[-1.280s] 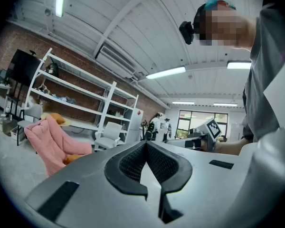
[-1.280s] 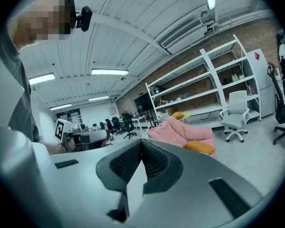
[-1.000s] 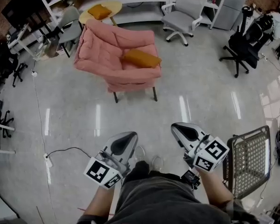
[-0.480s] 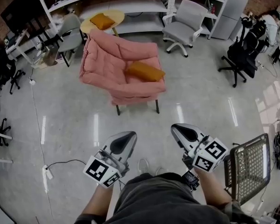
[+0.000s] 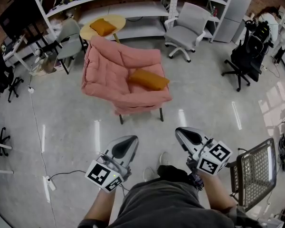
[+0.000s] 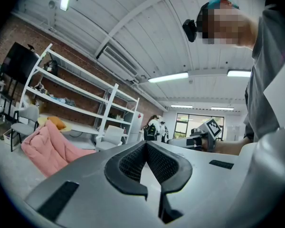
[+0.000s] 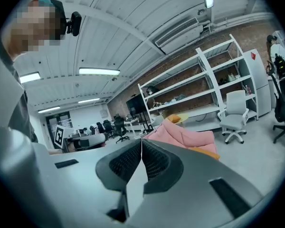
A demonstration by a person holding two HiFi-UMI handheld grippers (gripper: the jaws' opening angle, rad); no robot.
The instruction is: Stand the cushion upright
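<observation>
An orange cushion (image 5: 149, 79) lies flat on the seat of the pink armchair (image 5: 109, 68), toward its right arm. In the right gripper view the cushion (image 7: 204, 151) shows as an orange strip beside the pink armchair (image 7: 183, 134). My left gripper (image 5: 127, 145) and right gripper (image 5: 186, 135) are held side by side in front of my body, well short of the chair. Both are shut with nothing between the jaws. In the left gripper view the left gripper (image 6: 146, 143) has its tips together, with the chair (image 6: 45, 148) off to the left. The right gripper (image 7: 141, 140) also has its tips together.
A second orange cushion (image 5: 103, 26) lies on a round yellow table (image 5: 115, 19) behind the armchair. White shelving (image 5: 133, 6) runs along the back. A grey office chair (image 5: 186, 18), a black office chair (image 5: 247, 56) and a mesh-backed chair (image 5: 255, 171) stand to the right. A cable (image 5: 61, 175) trails on the floor at left.
The armchair and cushion have come closer and lower in the head view as I walk toward them. Both grippers travel forward with me and stay shut.
</observation>
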